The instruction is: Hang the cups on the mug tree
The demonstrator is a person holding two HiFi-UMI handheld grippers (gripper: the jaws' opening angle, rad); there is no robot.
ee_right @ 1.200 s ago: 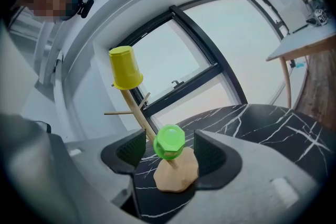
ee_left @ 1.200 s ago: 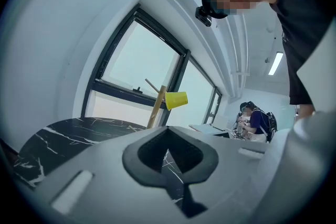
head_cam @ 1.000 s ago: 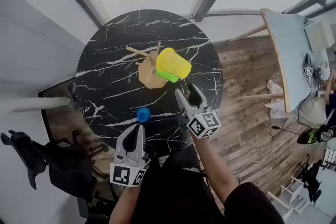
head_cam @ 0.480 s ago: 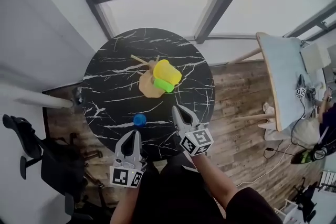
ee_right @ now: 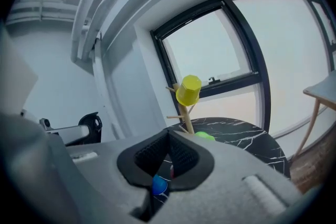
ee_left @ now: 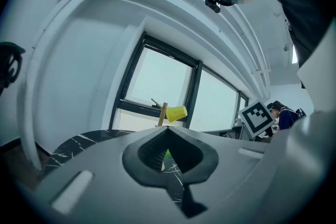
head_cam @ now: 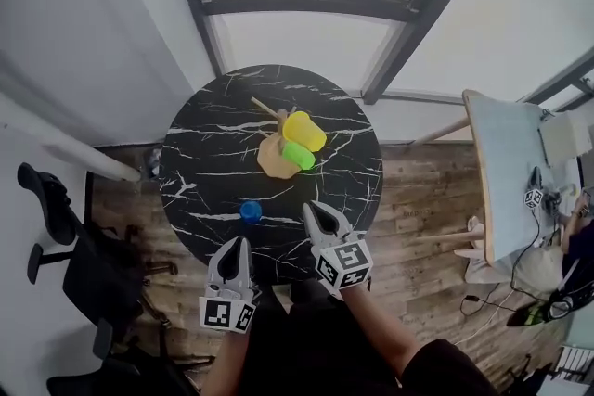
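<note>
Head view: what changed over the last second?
The right gripper drew back from the yellow cup toward the person, its jaws just closing with nothing between them. The yellow cup and green cup stay on the mug tree, the blue cup on the table, the left gripper shut.

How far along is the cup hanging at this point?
Done: the yellow cup hangs on the mug tree. The green cup sits low beside its trunk; I cannot tell if it is on a peg. In hand: nothing. The left gripper is shut and empty, and the right gripper has just closed its jaws on nothing. Left: the blue cup, on the table.
</note>
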